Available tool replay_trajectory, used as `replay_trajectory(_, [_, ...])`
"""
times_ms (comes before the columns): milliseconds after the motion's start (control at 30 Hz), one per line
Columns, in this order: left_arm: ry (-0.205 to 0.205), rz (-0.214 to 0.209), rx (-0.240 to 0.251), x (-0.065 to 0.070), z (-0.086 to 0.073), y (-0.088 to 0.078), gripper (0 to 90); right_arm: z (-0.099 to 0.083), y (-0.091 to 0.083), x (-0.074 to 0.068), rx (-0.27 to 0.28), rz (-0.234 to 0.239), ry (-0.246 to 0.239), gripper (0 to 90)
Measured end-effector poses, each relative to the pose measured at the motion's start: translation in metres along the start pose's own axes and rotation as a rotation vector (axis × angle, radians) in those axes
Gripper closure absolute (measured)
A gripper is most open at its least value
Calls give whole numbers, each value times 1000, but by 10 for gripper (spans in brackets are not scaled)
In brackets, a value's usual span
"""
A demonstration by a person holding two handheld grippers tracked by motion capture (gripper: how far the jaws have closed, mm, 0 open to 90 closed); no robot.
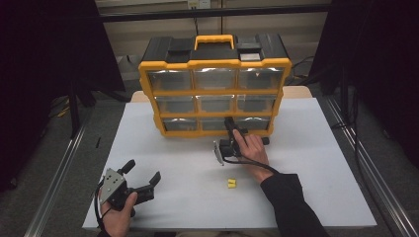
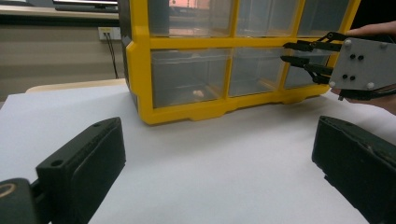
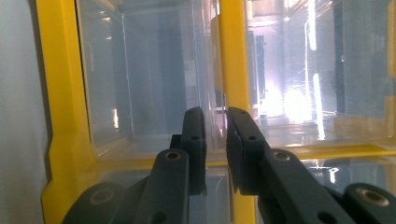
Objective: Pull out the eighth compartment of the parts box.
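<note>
Left gripper rests at seven o'clock on the counter, fingers spread and empty, apparently waiting. At centre, the right gripper reaches the organizer's bottom row, fingers pinching a clear drawer's handle lip, probably to pull it. A small yellow piece lies at five o'clock.

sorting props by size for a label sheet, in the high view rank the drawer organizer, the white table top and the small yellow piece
1. white table top
2. drawer organizer
3. small yellow piece, by far the smallest
</note>
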State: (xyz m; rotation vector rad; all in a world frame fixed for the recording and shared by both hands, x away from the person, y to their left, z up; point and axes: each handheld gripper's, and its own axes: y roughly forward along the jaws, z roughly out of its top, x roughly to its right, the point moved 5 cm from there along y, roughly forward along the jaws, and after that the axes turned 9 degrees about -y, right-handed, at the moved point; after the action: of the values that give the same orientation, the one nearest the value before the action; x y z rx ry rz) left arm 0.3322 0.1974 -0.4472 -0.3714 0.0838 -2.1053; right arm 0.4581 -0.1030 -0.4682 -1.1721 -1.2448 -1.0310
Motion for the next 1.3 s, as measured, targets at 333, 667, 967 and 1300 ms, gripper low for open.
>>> replay_trajectory(333, [-1, -2, 1, 0, 0, 0, 29, 2, -5, 1, 3, 5, 2, 789])
replay_trajectory(667, [2, -4, 4, 1, 0, 0, 29, 3, -15, 1, 19, 1, -4, 789])
replay_trajectory(967, [0, -3, -1, 1, -1, 0, 29, 3, -20, 1, 31, -9, 12, 786])
replay_trajectory(1300, [-1, -5, 1, 1, 0, 0, 29, 4, -25, 0, 36, -9, 10, 787])
